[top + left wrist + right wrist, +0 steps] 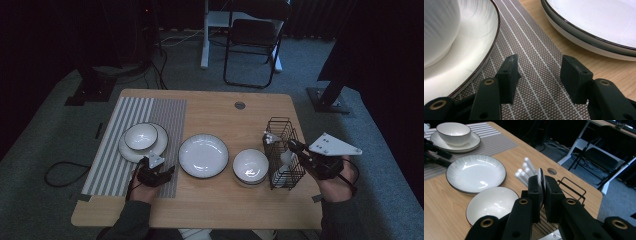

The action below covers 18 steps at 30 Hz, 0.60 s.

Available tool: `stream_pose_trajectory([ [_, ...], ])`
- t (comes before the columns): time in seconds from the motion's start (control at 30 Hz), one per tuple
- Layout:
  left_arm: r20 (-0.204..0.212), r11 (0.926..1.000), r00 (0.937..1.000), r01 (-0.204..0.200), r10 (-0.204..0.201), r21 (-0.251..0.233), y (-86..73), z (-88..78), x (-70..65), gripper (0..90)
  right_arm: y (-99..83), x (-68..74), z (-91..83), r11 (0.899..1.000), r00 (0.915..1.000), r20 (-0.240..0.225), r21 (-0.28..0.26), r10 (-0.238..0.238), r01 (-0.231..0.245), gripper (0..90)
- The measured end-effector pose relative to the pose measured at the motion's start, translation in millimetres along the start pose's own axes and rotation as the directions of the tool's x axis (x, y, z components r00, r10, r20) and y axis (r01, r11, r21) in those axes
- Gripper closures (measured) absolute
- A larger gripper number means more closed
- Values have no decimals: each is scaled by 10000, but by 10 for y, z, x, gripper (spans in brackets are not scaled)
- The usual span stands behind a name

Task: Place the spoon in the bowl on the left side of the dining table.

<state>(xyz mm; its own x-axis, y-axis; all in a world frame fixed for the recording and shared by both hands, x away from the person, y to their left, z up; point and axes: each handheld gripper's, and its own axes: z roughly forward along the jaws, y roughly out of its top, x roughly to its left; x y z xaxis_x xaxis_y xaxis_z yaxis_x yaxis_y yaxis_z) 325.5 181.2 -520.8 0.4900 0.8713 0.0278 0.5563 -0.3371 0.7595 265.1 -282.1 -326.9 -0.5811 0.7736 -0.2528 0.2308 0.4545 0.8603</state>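
Right gripper view: fingers [542, 195] clamp a white utensil [540, 178]; left fingers [540, 77] released.

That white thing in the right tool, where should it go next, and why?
Probably lift it straight up, clear of the wire basket. The right tool is shut on a white utensil handle, and other white handles stand close beside it in the basket.

We see a dim room with grey carpet [45, 145]. Behind the wooden table [210, 115] stands a black folding chair [255, 40] beside a white desk leg [204, 35].
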Motion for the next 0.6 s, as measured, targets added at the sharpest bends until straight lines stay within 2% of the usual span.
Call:
stream_pose_trajectory([
  [0.37, 24, 10000, 10000, 20, -20, -1, 0, 2, -1, 498, 181, 101, -37, 9984, 9986, -131, -217, -518, 515, 845],
  [0.6, 44, 10000, 10000, 12, -12, 21, 1, 3, -1, 498, 249, 154, -2, 9974, 9968, -488, -388, -626, 607, 846],
])
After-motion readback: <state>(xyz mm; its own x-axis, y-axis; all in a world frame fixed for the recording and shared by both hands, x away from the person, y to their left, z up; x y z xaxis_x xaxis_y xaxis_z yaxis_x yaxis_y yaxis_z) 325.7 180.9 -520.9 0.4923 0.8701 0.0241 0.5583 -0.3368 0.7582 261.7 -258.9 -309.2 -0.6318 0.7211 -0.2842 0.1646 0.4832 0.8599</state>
